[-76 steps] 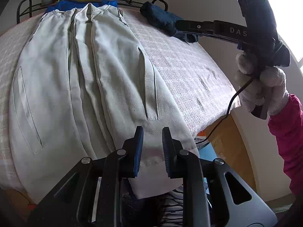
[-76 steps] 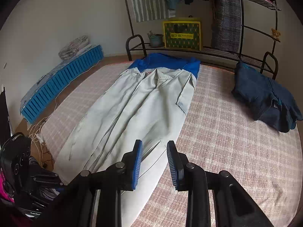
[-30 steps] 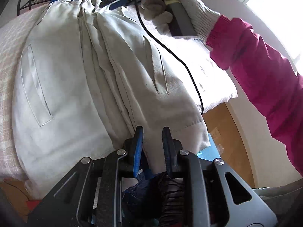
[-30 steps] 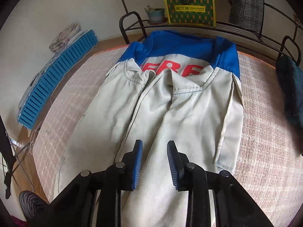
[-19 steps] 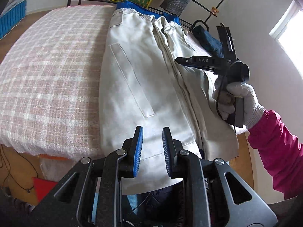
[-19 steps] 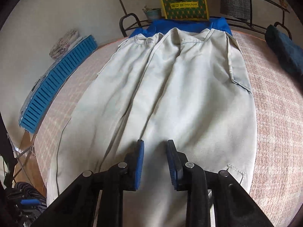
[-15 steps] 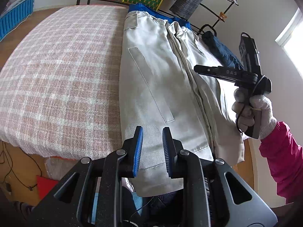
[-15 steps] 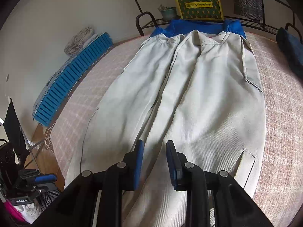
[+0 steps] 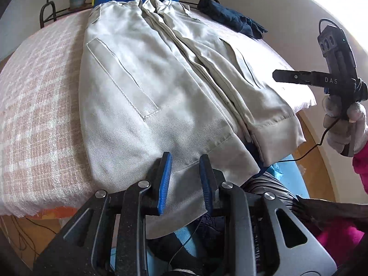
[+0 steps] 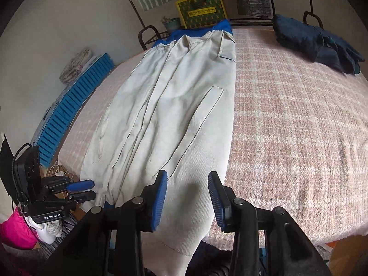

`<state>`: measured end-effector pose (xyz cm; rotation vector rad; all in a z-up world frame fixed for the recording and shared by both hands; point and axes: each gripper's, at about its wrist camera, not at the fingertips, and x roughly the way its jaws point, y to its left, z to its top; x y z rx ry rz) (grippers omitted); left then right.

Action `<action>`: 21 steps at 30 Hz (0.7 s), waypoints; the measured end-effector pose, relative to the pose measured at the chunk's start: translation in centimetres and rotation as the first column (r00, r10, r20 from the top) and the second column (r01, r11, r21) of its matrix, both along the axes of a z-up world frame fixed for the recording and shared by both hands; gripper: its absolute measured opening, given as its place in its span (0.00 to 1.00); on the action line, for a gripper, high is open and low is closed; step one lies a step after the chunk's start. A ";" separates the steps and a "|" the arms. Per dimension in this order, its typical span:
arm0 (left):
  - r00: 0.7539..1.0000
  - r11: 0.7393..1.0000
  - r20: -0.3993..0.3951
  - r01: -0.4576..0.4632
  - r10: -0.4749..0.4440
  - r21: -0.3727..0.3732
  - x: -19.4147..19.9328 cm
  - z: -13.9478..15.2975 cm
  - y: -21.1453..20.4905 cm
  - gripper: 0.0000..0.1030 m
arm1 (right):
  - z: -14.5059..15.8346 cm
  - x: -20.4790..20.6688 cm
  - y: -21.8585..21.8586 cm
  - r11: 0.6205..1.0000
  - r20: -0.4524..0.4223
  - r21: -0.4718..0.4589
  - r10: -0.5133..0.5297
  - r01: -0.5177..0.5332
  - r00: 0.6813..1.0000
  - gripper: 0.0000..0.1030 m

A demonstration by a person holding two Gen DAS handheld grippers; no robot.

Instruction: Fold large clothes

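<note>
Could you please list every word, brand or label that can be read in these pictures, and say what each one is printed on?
"DAS": white letters on the black bar of the right gripper, seen from the left wrist view.
"GenRobot.AI": white print on the body of the left gripper, seen from the right wrist view.
The yellow and green box on the rack carries a yellow label strip with print, too small and blurred to read in either view.

Matt twill-cloth jacket [image 9: 147, 96] lies on a coarse woven plaid blanket [image 10: 299, 119].

Both wrist views near bed's foot edge, facing headward; sharing jacket [image 9: 147, 87]
</note>
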<state>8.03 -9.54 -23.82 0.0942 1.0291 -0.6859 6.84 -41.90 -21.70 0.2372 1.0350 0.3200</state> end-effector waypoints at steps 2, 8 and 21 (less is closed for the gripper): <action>1.000 1.000 -0.012 0.012 -0.012 0.011 -0.2 0.1 -0.1 0.35 | -1.1 -0.4 0.5 1.000 -0.045 0.012 0.021 -0.021 0.999 0.39; 0.980 0.982 -0.154 -0.144 0.124 -0.123 1.4 2.2 5.1 0.67 | -1.0 -2.8 -2.7 0.992 -0.029 0.106 -0.058 0.061 0.998 0.61; 0.885 0.912 -0.423 -0.321 0.194 -0.254 6.7 -1.1 10.2 0.68 | -5.1 -1.2 -5.0 0.899 -0.152 0.437 0.053 0.019 0.987 0.54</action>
